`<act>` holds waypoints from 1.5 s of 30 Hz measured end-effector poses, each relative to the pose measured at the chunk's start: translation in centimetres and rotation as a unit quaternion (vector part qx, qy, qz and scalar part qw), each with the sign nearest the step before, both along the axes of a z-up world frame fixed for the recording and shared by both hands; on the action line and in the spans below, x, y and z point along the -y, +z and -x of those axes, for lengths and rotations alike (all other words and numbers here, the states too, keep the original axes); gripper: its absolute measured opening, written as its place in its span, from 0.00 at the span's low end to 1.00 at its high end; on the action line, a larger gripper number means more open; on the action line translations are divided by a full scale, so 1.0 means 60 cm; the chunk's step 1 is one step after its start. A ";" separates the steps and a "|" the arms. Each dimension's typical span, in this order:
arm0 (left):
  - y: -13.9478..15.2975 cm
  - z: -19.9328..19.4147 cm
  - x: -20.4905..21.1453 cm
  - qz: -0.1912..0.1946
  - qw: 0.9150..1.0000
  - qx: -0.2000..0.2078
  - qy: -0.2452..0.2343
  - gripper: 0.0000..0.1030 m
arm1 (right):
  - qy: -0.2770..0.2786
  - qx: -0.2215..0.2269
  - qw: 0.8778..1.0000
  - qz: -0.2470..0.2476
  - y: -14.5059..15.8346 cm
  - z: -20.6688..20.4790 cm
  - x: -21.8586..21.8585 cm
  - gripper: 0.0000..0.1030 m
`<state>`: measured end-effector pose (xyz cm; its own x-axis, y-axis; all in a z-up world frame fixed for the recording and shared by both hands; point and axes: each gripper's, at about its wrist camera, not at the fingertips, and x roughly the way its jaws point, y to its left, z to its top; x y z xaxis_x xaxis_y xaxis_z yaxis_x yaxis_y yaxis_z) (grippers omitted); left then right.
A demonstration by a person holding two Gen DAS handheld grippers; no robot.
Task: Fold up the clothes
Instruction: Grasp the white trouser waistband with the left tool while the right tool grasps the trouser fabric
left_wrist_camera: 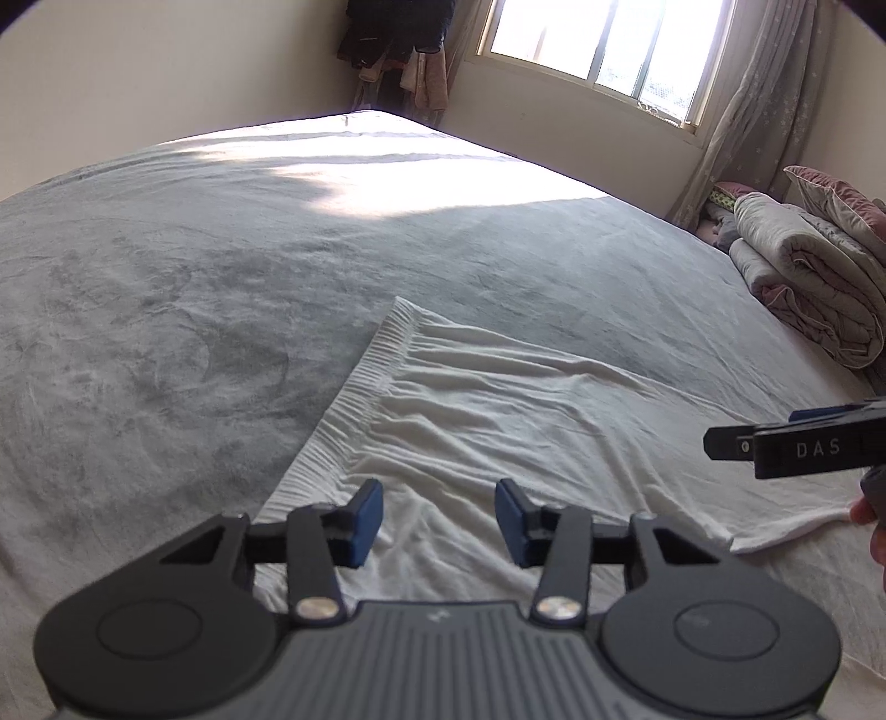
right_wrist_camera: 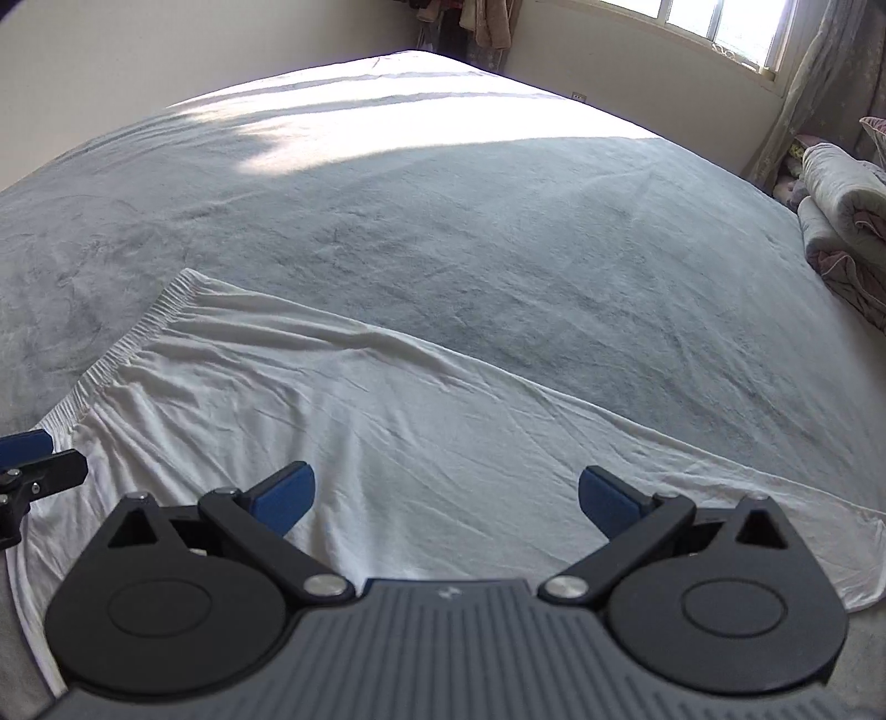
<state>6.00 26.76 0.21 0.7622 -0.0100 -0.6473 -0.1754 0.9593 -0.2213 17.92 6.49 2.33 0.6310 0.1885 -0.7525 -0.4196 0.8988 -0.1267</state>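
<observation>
Nearest, the left claw (left_wrist_camera: 438,515) is held moderately open and the right claw (right_wrist_camera: 446,501) spread wide, both empty, above a white garment (right_wrist_camera: 343,421). The garment is laid flat on the grey bed (right_wrist_camera: 443,221), waistband (left_wrist_camera: 354,382) to the left. Folded quilts (left_wrist_camera: 803,266) are stacked beyond, under a window (left_wrist_camera: 598,44).

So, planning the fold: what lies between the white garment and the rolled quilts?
Only bare grey bedspread between the white garment and the rolled quilts, in the right wrist view.
</observation>
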 end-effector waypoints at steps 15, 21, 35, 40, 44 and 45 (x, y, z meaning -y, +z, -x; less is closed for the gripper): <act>-0.023 -0.017 -0.005 0.002 0.999 -0.035 -0.012 0.20 | -0.008 0.007 1.000 0.012 -0.054 -0.128 -0.051 0.94; -0.031 -0.025 -0.012 0.008 0.999 -0.048 -0.009 0.20 | -0.030 -0.010 0.999 -0.008 -0.078 -0.151 -0.026 0.86; -0.037 -0.032 -0.026 0.022 0.998 -0.054 -0.008 0.20 | -0.035 -0.032 0.998 -0.031 -0.087 -0.158 -0.029 0.51; -0.041 -0.031 -0.033 0.029 0.998 -0.054 -0.008 0.19 | -0.030 -0.039 0.999 -0.018 -0.080 -0.148 -0.042 0.02; -0.044 -0.031 -0.039 0.035 0.998 -0.055 -0.007 0.15 | -0.036 -0.026 0.999 -0.011 -0.064 -0.131 -0.046 0.01; -0.044 -0.031 -0.041 0.036 0.998 -0.054 -0.008 0.15 | -0.036 -0.020 0.999 -0.012 -0.057 -0.125 -0.045 0.01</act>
